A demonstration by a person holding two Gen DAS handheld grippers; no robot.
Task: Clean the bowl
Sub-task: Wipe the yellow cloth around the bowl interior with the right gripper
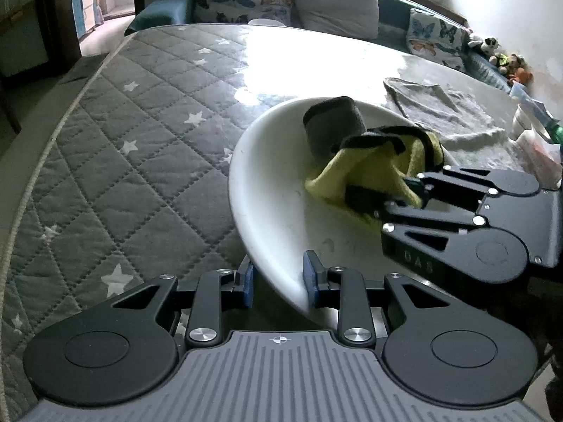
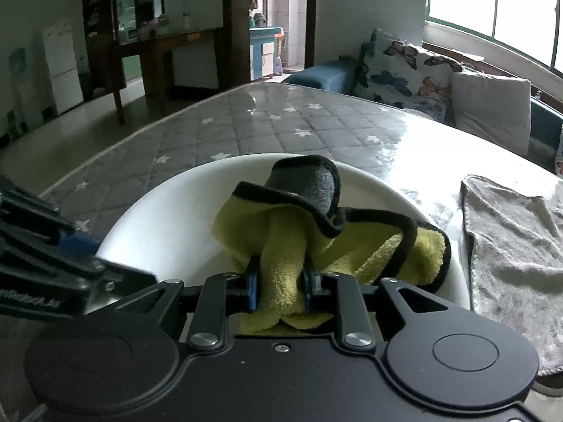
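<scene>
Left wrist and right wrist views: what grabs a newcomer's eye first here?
The wide white ceramic bowl on the grey star-quilted table cover, its near rim between the left gripper's fingers. Inside it, the bunched yellow-and-grey microfibre cloth with black edging, pinched by the right gripper. A crumpled grey towel lies beside the bowl.

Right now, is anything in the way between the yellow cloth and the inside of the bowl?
Nothing visible is. The right gripper is shut on the yellow cloth, which already lies inside the white bowl. The left gripper straddles the bowl's near rim. The grey towel lies outside, beside the bowl.
</scene>
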